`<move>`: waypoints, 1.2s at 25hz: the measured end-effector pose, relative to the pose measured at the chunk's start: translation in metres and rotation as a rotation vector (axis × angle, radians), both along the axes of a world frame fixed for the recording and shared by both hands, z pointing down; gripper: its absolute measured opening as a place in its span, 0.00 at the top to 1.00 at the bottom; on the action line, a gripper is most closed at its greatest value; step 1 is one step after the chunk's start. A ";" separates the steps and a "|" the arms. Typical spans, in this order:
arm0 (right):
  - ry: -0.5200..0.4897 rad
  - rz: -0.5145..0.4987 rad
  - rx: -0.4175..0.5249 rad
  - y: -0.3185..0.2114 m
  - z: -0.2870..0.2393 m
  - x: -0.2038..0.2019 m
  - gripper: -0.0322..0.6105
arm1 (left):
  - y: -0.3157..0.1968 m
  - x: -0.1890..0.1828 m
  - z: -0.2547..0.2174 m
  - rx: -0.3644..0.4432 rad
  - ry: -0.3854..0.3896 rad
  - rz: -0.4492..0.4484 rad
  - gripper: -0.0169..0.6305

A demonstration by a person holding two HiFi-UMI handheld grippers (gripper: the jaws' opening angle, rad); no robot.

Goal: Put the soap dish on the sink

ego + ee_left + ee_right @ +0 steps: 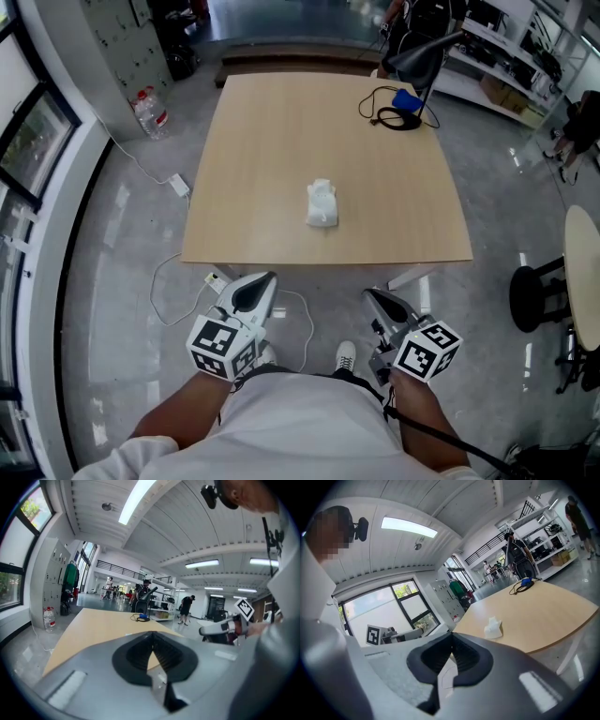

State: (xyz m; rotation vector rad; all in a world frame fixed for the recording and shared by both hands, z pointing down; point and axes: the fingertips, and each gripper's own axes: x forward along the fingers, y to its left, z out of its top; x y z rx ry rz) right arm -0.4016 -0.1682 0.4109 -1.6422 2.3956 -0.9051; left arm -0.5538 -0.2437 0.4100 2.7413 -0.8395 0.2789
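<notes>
Left gripper (265,280) closed, tips meeting, nothing between them (its own view (152,641) shows only the bench past the tips). Right gripper (374,296) also closed and empty, confirmed in its own view (451,644). Both are held low, close to the person's body, on the near side of the bench (281,141) edge and pointing roughly toward it.

Task thing: one small white piece (322,203) sits alone near the middle of the bench, well apart from both grippers. It also shows in the right gripper view (493,627). It is too small to tell whether it is the soap dish alone, the sink alone, or the dish already sitting on the sink; no second white part shows anywhere. A black cable (398,112) lies at the far corner, not involved.

Step, as a judgement: this fits two stages, either standing off before reaching for the piece, or backed away with the dish already set on the sink. The pictures don't settle which, so no next move is certain. Any grasp would need the jaws parted and a reach forward over the bench edge.
</notes>
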 end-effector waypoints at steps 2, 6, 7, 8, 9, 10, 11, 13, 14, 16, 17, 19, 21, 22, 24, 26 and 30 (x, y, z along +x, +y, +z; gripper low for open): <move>0.011 -0.002 0.002 -0.001 -0.002 -0.003 0.95 | 0.000 -0.002 -0.002 0.002 0.007 0.001 0.96; 0.030 -0.008 0.003 0.000 -0.002 -0.005 0.95 | 0.002 -0.002 0.000 0.003 0.009 0.004 0.96; 0.033 -0.009 0.001 0.001 -0.001 -0.005 0.95 | 0.003 -0.001 0.000 0.003 0.008 0.005 0.96; 0.038 -0.009 -0.001 0.001 -0.001 -0.005 0.95 | 0.003 -0.001 0.000 0.002 0.007 0.006 0.96; 0.043 -0.008 -0.003 0.001 -0.001 -0.004 0.95 | 0.004 -0.001 0.000 0.002 0.007 0.007 0.96; 0.047 -0.008 -0.004 0.000 -0.001 -0.004 0.95 | 0.004 -0.001 -0.001 0.002 0.007 0.007 0.96; 0.050 -0.008 -0.003 -0.001 -0.001 -0.004 0.95 | 0.003 -0.001 -0.001 0.003 0.007 0.007 0.96; 0.053 -0.008 0.000 -0.001 -0.002 -0.002 0.95 | 0.004 0.000 -0.002 0.006 0.008 0.008 0.96; 0.054 -0.007 0.003 -0.001 -0.003 0.000 0.95 | 0.004 0.002 -0.002 0.007 0.009 0.009 0.96; 0.056 -0.006 0.007 -0.001 -0.004 0.002 0.95 | 0.006 0.005 -0.002 0.010 0.011 0.009 0.96; 0.057 -0.006 0.007 0.000 -0.004 0.003 0.95 | 0.006 0.006 -0.002 0.010 0.012 0.010 0.96; 0.058 -0.005 0.006 -0.001 -0.005 0.004 0.95 | 0.007 0.007 -0.003 0.009 0.012 0.011 0.96; 0.060 -0.005 0.006 -0.001 -0.005 0.005 0.95 | 0.006 0.007 -0.002 0.008 0.013 0.011 0.96; 0.061 -0.006 0.006 -0.002 -0.005 0.005 0.95 | 0.006 0.007 -0.002 0.008 0.013 0.010 0.96; 0.063 -0.007 0.005 -0.002 -0.005 0.005 0.95 | 0.006 0.008 -0.002 0.009 0.015 0.009 0.96; 0.062 -0.008 0.004 -0.001 -0.004 0.006 0.95 | 0.006 0.009 -0.001 0.009 0.015 0.007 0.96; 0.061 -0.008 0.007 -0.003 -0.004 0.007 0.95 | 0.006 0.009 0.000 0.008 0.014 0.006 0.96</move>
